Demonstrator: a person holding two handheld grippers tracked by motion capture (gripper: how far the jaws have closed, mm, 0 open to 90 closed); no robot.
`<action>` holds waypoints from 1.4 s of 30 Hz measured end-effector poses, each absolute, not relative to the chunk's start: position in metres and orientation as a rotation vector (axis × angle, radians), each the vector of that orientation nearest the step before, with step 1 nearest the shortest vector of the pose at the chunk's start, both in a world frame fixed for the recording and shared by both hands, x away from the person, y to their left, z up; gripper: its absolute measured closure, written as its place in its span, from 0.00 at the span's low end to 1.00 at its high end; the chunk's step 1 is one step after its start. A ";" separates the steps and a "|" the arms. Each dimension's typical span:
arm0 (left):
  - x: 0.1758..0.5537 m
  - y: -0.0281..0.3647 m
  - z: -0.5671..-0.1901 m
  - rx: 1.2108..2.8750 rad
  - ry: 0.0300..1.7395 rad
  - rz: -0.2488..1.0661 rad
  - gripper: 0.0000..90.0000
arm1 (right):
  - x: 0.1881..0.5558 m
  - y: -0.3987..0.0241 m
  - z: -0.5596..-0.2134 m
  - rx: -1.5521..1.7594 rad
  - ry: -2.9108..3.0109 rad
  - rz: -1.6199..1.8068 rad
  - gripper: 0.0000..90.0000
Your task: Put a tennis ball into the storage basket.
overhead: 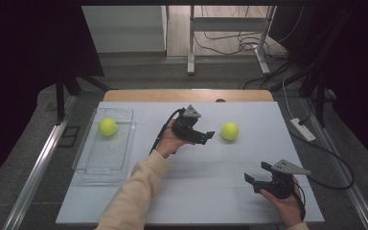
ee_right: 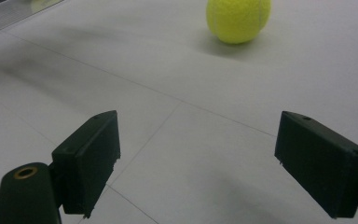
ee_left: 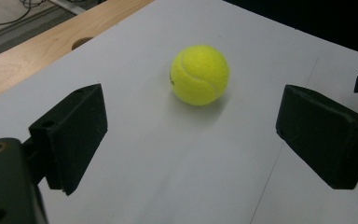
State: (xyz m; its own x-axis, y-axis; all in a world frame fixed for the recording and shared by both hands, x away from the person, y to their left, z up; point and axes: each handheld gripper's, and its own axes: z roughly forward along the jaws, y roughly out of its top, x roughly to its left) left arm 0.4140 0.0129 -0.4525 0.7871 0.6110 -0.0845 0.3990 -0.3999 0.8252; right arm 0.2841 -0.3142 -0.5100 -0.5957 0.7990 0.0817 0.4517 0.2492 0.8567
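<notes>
The tennis ball (overhead: 230, 131) lies on the white bench (overhead: 196, 191) right of centre, well clear of every edge. The left gripper (overhead: 210, 134) sits just beside it, jaws wide and empty, bare surface between. The right gripper (overhead: 256, 172) rests near the front edge, jaws likewise wide, holding nothing.

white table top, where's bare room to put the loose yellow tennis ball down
The white table top is bare between the left gripper and right gripper, and along the near edge. The clear plastic tray has room nearer than its yellow tennis ball. It is tightest around the loose tennis ball.
</notes>
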 end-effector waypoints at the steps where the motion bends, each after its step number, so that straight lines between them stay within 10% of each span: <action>1: 0.415 0.011 -0.453 2.047 0.750 0.286 0.11 | 0.284 -0.314 -0.510 1.147 2.155 1.287 0.16; 42: 0.438 -0.028 -0.463 2.103 0.737 0.261 0.11 | 0.283 -0.313 -0.511 1.139 2.162 1.293 0.16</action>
